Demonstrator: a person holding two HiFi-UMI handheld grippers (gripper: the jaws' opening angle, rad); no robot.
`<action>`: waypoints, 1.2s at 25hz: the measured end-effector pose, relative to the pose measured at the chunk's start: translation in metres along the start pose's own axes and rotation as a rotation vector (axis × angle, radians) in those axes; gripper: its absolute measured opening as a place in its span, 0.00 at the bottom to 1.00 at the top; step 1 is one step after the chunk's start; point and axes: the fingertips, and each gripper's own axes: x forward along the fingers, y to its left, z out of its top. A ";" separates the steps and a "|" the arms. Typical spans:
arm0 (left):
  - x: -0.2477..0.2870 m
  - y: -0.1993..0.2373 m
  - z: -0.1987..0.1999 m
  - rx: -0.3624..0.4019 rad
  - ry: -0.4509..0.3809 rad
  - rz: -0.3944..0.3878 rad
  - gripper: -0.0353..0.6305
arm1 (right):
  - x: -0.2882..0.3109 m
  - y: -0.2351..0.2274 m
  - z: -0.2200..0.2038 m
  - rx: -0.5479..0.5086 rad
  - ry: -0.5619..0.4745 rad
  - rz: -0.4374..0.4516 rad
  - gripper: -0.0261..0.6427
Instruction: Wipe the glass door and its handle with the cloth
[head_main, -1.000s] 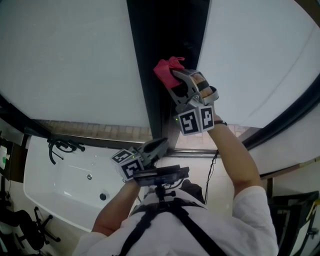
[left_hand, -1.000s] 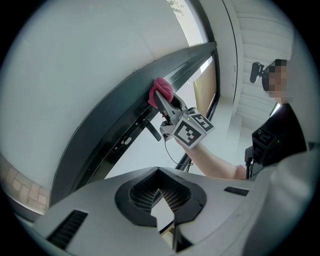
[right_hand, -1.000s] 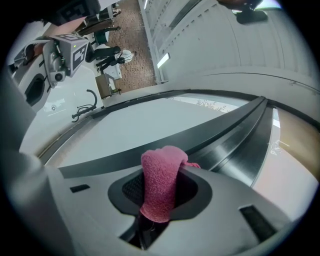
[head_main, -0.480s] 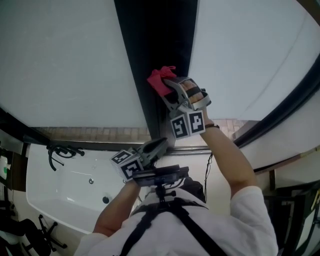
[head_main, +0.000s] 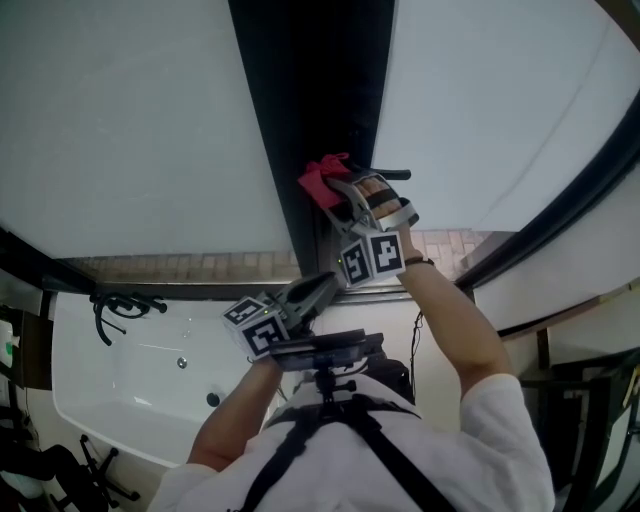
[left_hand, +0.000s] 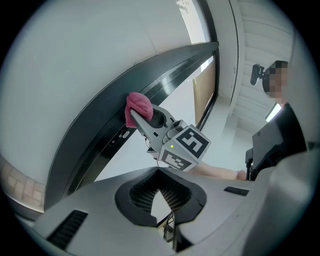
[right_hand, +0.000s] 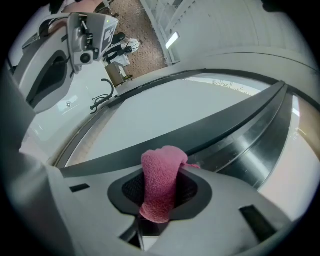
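- The left gripper (head_main: 318, 287) is held low at the chest, forearm bent, jaws closed on nothing.
- The right arm reaches up. The right gripper (head_main: 338, 195) pinches the pink cloth (right_hand: 160, 185), seen best in its own view.
- Beyond its tips, the cloth presses against the dark door frame (head_main: 300, 100) beside the glass (head_main: 130, 120).

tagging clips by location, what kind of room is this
Probably a bathroom: a white bathtub with a drain lies at lower left, tall frosted glass panels stand in a dark frame, and the right gripper holds a pink cloth at that frame.
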 end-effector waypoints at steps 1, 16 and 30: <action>0.000 0.000 0.000 -0.003 -0.001 -0.002 0.04 | -0.001 0.004 -0.002 0.002 0.009 0.014 0.18; -0.002 0.001 -0.014 -0.053 0.009 -0.012 0.04 | -0.048 0.084 -0.014 0.440 0.099 0.226 0.18; -0.008 0.022 -0.009 -0.048 -0.039 0.106 0.04 | -0.019 0.186 -0.071 1.016 0.223 0.491 0.19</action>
